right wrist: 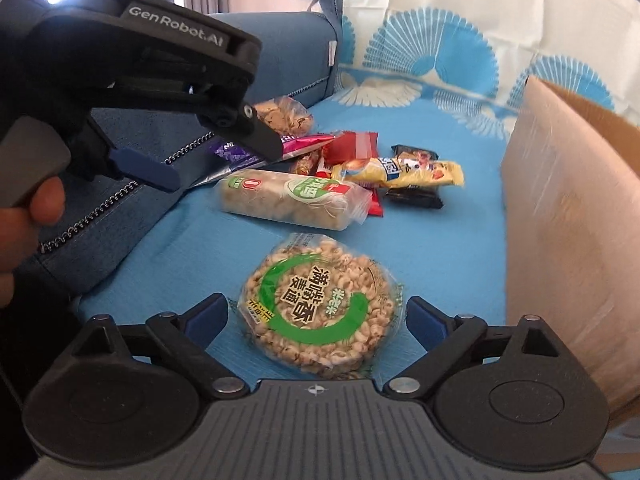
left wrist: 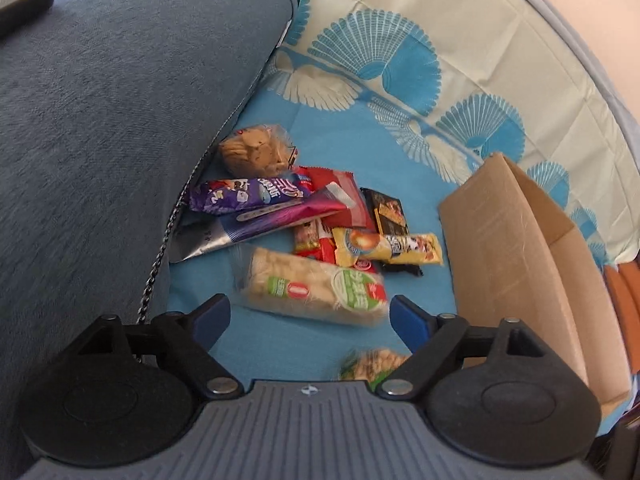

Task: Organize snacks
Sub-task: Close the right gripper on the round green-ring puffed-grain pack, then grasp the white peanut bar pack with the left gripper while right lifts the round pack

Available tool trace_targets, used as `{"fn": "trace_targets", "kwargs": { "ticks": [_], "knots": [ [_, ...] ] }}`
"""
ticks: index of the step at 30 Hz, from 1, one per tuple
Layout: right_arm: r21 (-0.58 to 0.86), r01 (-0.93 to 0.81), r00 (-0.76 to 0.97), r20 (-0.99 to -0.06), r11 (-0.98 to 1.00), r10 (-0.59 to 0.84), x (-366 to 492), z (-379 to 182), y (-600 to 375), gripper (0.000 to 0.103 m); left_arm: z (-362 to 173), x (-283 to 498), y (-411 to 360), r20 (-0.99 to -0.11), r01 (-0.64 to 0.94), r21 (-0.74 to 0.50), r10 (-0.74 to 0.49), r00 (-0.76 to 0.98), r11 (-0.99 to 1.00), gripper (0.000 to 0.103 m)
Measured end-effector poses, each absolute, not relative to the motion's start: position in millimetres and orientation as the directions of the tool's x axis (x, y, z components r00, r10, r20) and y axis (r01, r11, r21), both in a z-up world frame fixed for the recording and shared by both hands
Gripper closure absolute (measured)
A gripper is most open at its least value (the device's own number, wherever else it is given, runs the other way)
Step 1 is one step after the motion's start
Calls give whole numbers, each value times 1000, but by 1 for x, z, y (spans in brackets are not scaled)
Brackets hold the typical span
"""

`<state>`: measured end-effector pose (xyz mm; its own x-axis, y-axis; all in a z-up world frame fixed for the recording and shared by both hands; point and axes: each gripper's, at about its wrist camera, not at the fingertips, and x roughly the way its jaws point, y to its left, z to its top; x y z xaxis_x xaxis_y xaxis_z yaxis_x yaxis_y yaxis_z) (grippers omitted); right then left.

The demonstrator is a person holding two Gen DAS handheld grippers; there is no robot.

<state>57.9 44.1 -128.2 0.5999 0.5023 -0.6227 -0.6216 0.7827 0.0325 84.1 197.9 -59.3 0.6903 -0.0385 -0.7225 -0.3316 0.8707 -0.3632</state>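
right gripper (right wrist: 317, 316): jaws spread wide, one on each side of the round puffed-grain cake (right wrist: 318, 307), pads not touching the wrapper as far as I can see. So nothing's held.
left gripper (left wrist: 309, 316): also wide apart and empty, hanging over the near end of the long rice-cracker pack (left wrist: 316, 286), which is just beyond its tips.
where the snacks are: landmark is the cardboard box (left wrist: 516, 248). The snack pile (left wrist: 304, 208) sits to its left on the blue cloth (left wrist: 348, 140), well apart from it, pressed up against the blue cushion (left wrist: 120, 120). The round cake is nearer the camera than the pile, also left of the box. Box looks like where it all goes, my guess.
what could go wrong: the round cake is wide and its wrapper is slick, so a pinch near the edge could squirt it out or crush the grains. Both grippers are working close together, so they could bump. The long pack may sag or slip if it's grabbed at one end.
hard to see: inside of the box is hidden in both views, no idea what's in there. Lower wrappers in the pile are buried. In the left wrist view the round cake is mostly cut off behind the gripper body.
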Motion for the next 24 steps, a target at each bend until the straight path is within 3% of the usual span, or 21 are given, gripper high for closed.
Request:
{"fn": "trace_targets", "kwargs": {
  "ticks": [5, 7, 12, 19, 24],
  "knots": [
    [63, -612, 591, -626, 788, 509, 62, -125, 43, 17, -57, 109, 191, -769, -373, -284, 23, 639, 883, 9],
    [56, -610, 587, -638, 790, 498, 60, -123, 42, 18, -53, 117, 191, -805, -435, -291, 28, 593, 852, 9],
    [39, -614, 560, -682, 788, 470, 53, -116, 38, 19, -55, 133, 196, -824, -498, -439, -115, 554, 748, 8],
    [47, -617, 538, -703, 785, 465, 54, -115, 32, 19, -82, 160, 200, -872, -661, -440, -113, 476, 609, 8],
    [45, -627, 532, -705, 778, 469, 55, -116, 31, 18, -90, 178, 203, -906, -693, -354, -48, 420, 628, 10]
  ]
}}
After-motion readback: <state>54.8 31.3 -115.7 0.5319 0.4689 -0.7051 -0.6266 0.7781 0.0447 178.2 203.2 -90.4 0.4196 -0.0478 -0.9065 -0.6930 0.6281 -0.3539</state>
